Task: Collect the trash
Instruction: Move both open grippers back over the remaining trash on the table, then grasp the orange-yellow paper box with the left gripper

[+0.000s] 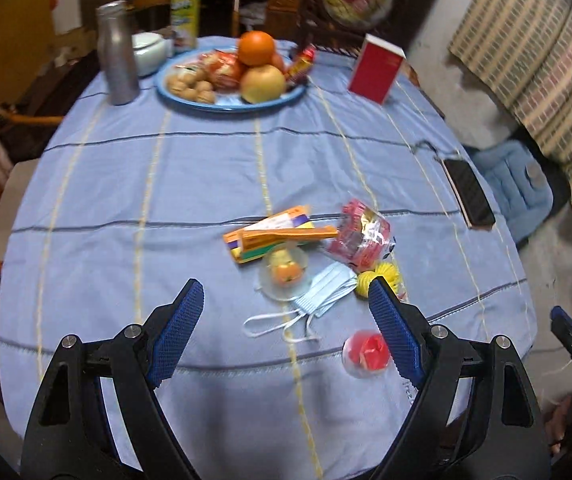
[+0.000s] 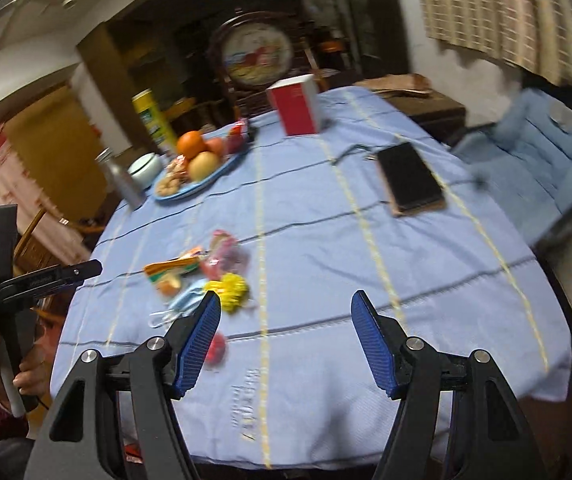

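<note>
Both the left gripper (image 1: 286,290) and right gripper (image 2: 286,300) are held spread and empty above the tabletop (image 1: 166,184), near a face mask (image 1: 325,294) and wrappers (image 1: 361,236).

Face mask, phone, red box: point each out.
face mask (image 1: 327,294), left wrist view, on its pleated blue panel.
phone (image 2: 409,176), right wrist view, middle of the dark screen.
red box (image 1: 374,67), left wrist view, on its red front face.

No text on the tablecloth (image 2: 325,240) or packaging is legible.
</note>
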Demonstrator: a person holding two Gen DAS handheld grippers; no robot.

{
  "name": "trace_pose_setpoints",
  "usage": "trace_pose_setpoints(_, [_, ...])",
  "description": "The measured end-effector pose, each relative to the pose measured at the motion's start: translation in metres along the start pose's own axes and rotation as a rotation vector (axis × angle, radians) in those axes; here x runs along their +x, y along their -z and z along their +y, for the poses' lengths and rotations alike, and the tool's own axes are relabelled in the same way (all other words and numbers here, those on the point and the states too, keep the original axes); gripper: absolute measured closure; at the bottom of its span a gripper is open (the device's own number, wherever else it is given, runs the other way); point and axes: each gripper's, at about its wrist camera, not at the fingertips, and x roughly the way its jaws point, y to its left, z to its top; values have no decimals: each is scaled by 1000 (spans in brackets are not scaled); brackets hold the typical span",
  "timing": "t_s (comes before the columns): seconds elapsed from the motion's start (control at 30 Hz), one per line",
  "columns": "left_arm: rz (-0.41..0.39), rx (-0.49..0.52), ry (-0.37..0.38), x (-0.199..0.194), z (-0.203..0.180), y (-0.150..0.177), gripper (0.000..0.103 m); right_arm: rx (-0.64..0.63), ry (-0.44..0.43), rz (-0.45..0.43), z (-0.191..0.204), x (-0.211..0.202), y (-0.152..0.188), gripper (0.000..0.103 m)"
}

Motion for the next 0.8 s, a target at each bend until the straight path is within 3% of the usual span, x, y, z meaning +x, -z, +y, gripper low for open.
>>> trace_pose_setpoints(0.37, [66, 95, -5, 71, -16, -37, 21, 37, 149, 29, -25, -7, 7, 35])
trace_pose_setpoints(0.67, [166, 222, -25, 137, -33, -39, 21, 31, 248, 69, -34, -10, 11, 34])
trace_pose_setpoints(0.73, [191, 209, -44, 149, -29, -38, 20, 45, 252, 68, -38, -10, 10, 34])
trace_pose_setpoints(0.8, [206, 143, -13, 153, -14, -41, 20, 59, 244, 67, -40, -8, 7, 34])
